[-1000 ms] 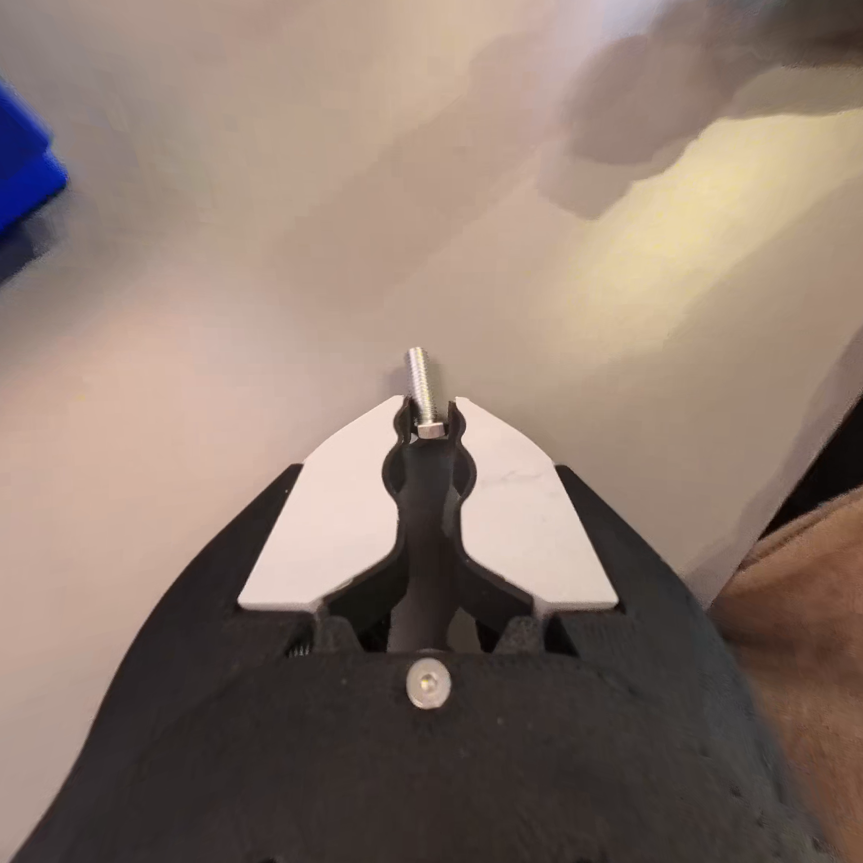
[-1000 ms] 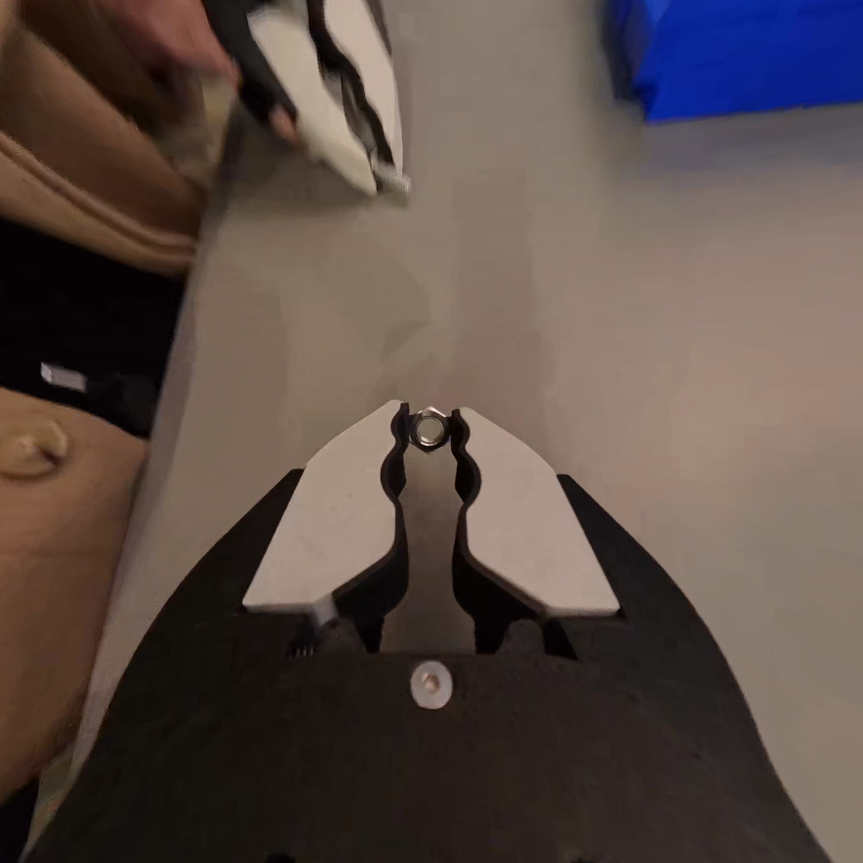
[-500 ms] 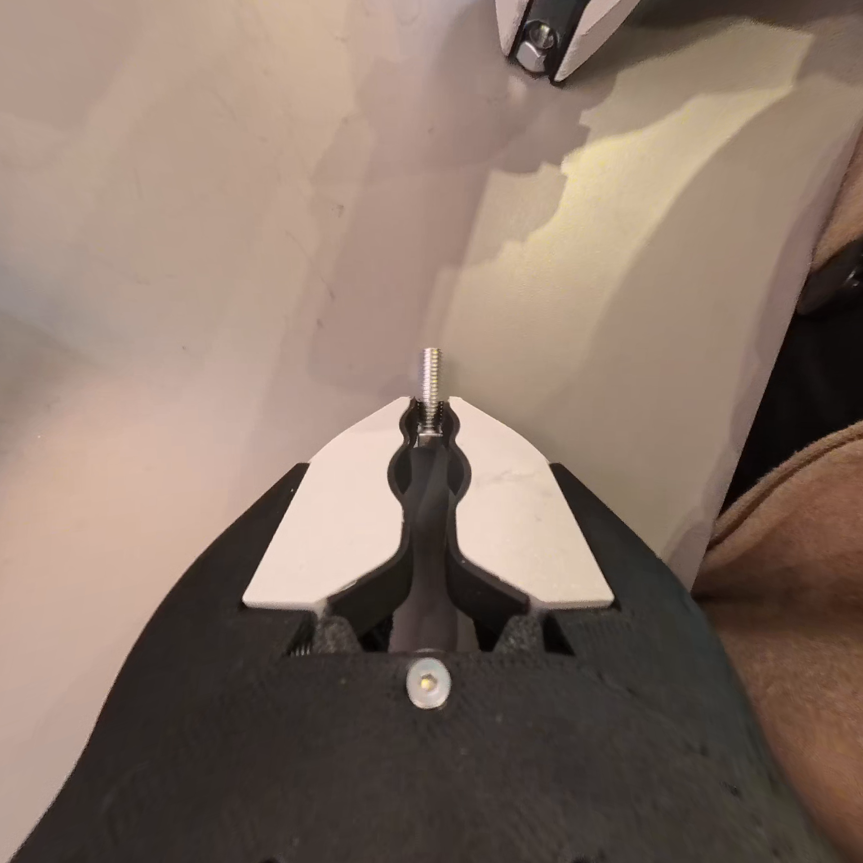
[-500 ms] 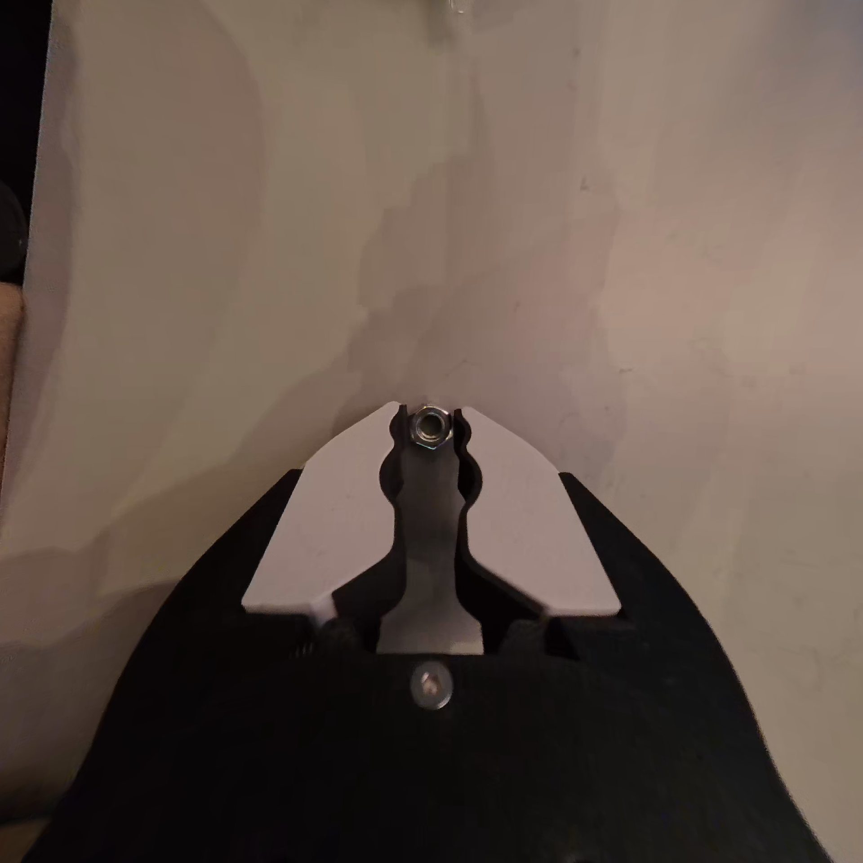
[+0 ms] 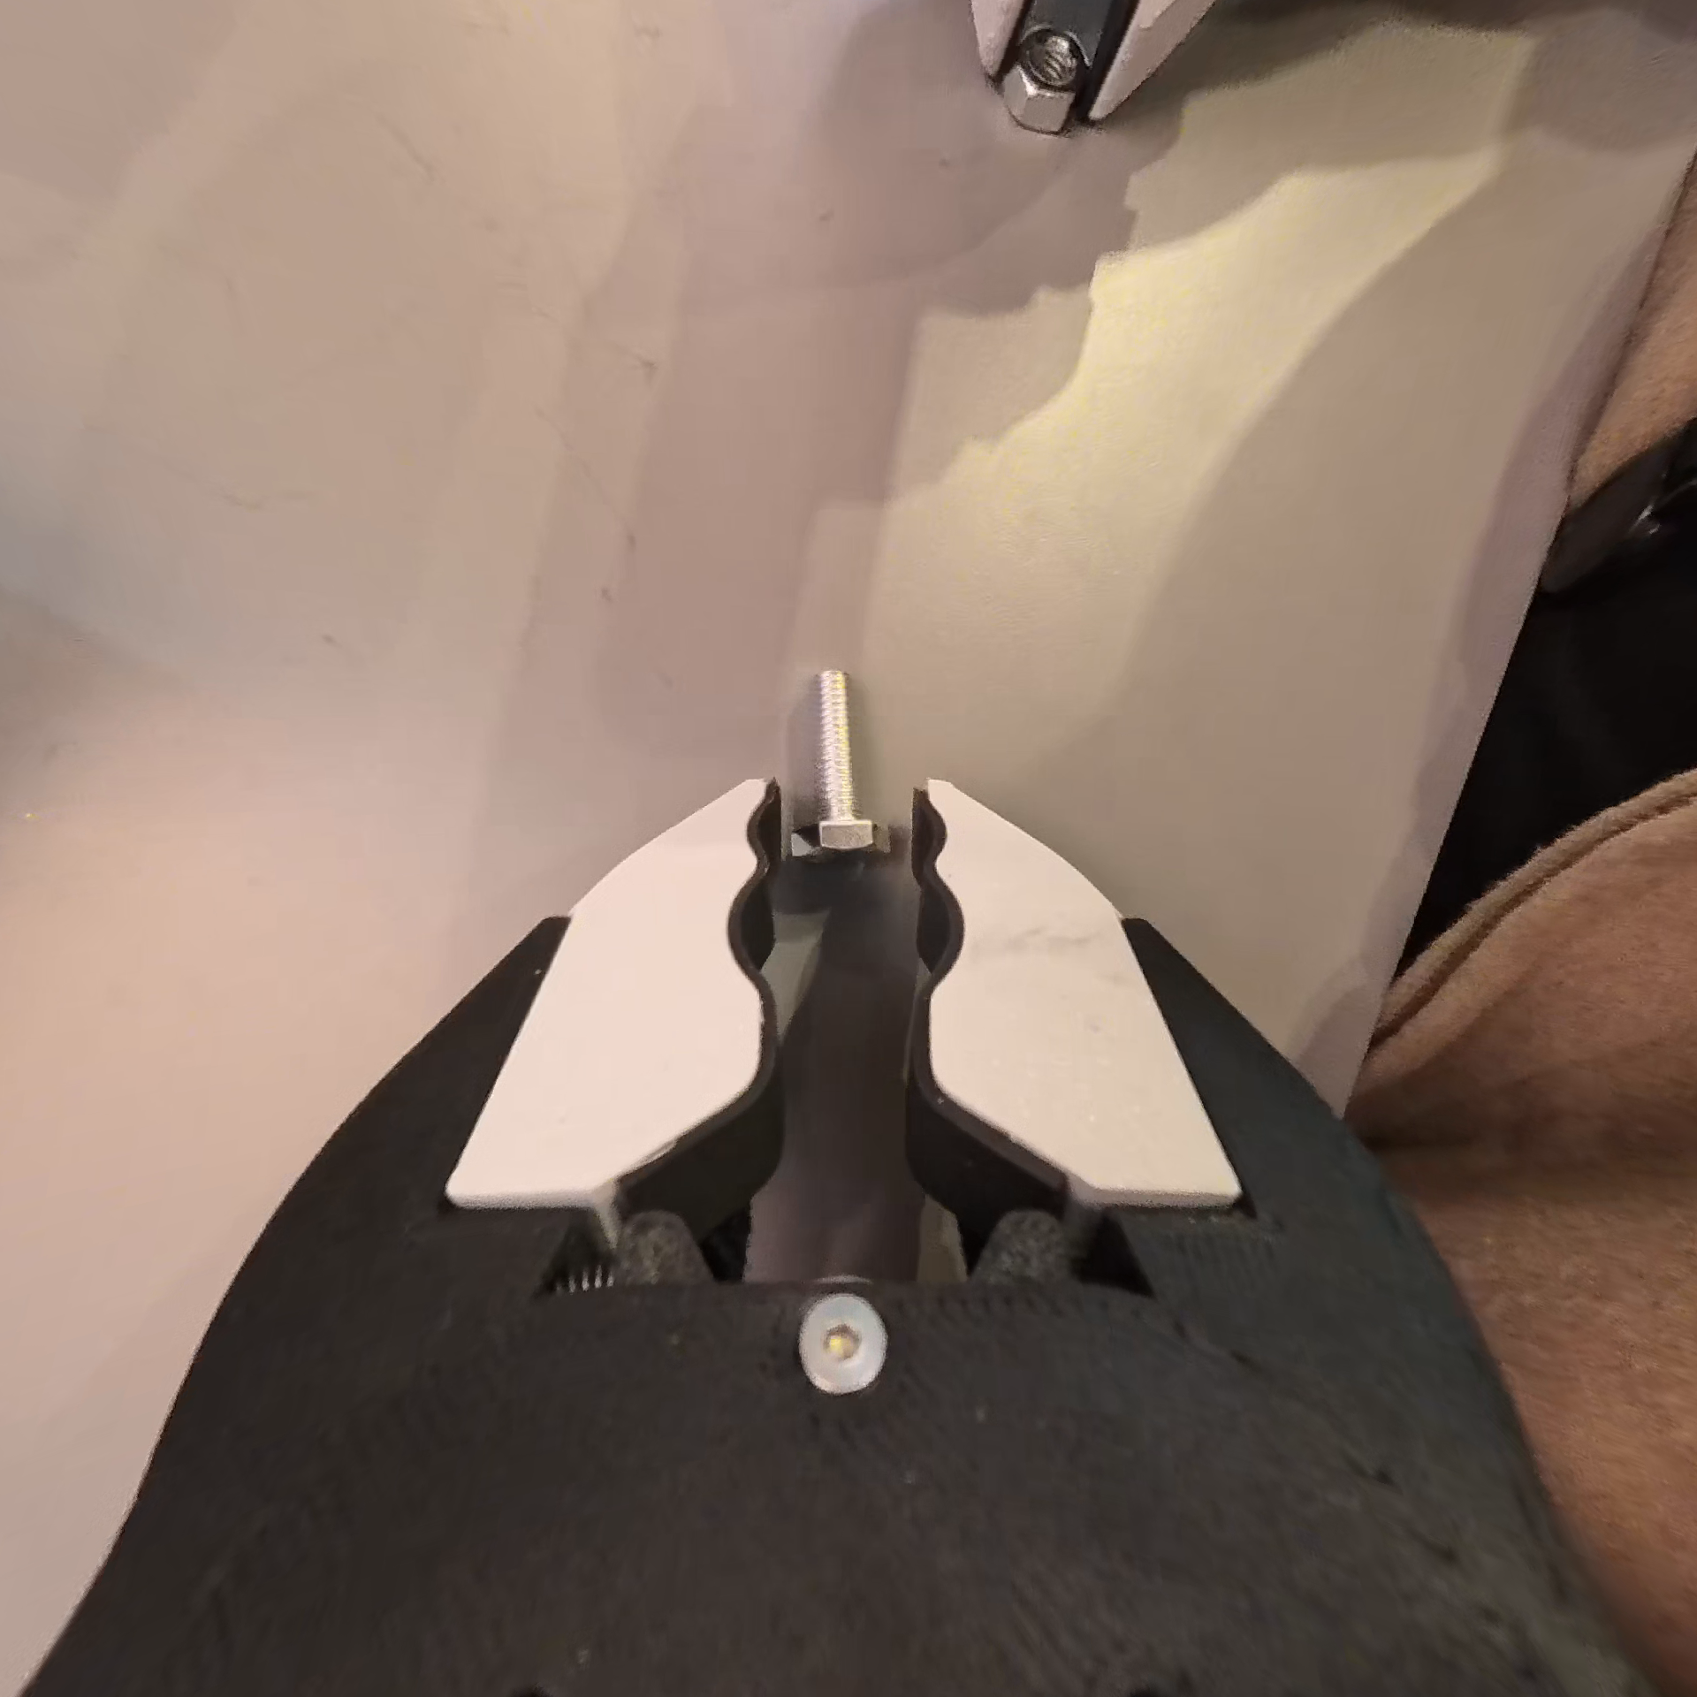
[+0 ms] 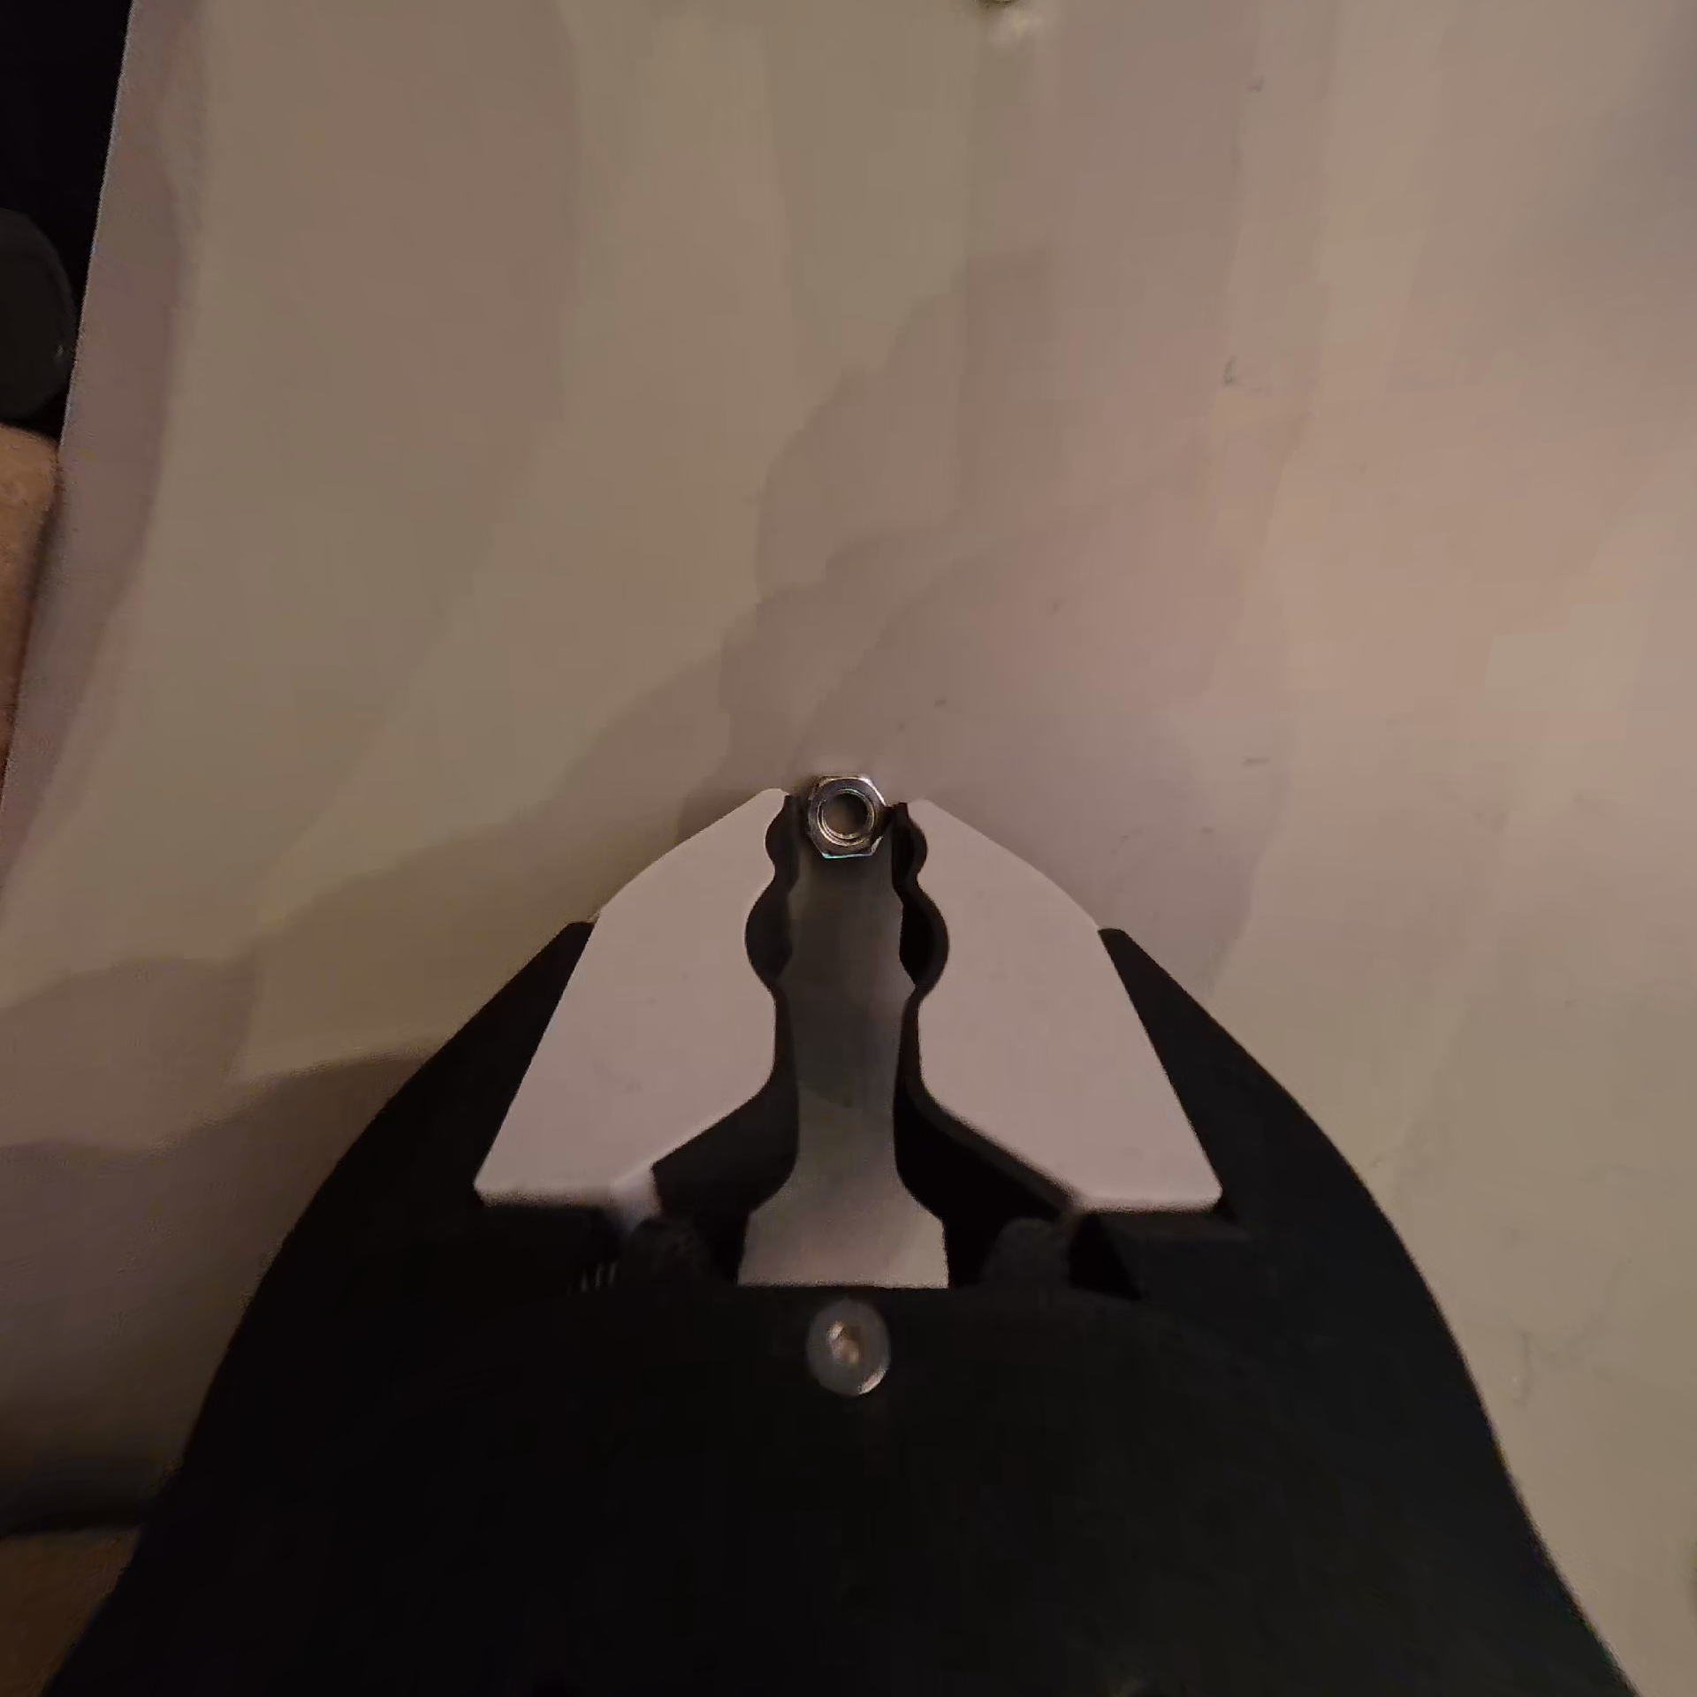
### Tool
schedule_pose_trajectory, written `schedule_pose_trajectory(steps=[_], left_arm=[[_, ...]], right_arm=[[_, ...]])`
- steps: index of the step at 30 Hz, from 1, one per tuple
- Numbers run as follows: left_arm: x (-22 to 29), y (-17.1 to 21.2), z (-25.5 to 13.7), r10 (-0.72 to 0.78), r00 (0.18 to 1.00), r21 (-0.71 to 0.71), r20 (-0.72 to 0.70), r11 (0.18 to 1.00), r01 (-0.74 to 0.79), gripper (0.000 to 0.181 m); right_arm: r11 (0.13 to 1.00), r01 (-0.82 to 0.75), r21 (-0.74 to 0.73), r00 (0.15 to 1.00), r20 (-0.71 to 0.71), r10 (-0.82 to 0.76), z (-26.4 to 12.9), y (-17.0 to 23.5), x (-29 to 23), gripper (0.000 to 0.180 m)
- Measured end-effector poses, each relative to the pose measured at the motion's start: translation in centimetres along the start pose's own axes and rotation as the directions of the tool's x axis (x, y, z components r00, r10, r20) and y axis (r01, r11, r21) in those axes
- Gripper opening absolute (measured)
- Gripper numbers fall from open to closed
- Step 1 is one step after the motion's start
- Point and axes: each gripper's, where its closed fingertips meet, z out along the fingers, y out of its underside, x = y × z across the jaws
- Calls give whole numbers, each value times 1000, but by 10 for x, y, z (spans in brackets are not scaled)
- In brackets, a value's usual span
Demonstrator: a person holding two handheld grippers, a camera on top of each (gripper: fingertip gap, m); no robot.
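Your left gripper (image 5: 840, 808) has its fingers parted, with a small silver bolt (image 5: 831, 767) between the tips: its hex head touches the left finger and a gap shows on the right, threaded shank pointing forward. Your right gripper (image 6: 843, 813) pinches a silver hex nut (image 6: 843, 815) at its fingertips, bore facing the camera. From the left wrist view, that nut sits at the top edge, well apart from the bolt. Below both lies a pale tabletop (image 5: 367, 413).

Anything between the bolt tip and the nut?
Nothing: in the left wrist view only bare white table lies between the bolt and the nut.
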Motion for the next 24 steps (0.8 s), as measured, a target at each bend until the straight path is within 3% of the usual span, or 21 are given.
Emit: schedule_pose_trajectory(steps=[1,7,18,24], left_arm=[[0,0,0,5,1000,-4,-1,1000,-5,26],[1,0,1,13,1000,1,-3,1000,-13,19],[2,0,0,-9,1000,4,-4,1000,9,32],[3,2,-1,-11,1000,-5,24,1000,11,19]], right_arm=[[1000,7,5,1000,8,-8,0,0,0,19],[999,-31,30,1000,5,31,0,-1,-1,19],[961,-271,61,958,-84,275,3,-5,0,19],[954,-289,83,950,-98,297,3,-6,1,19]])
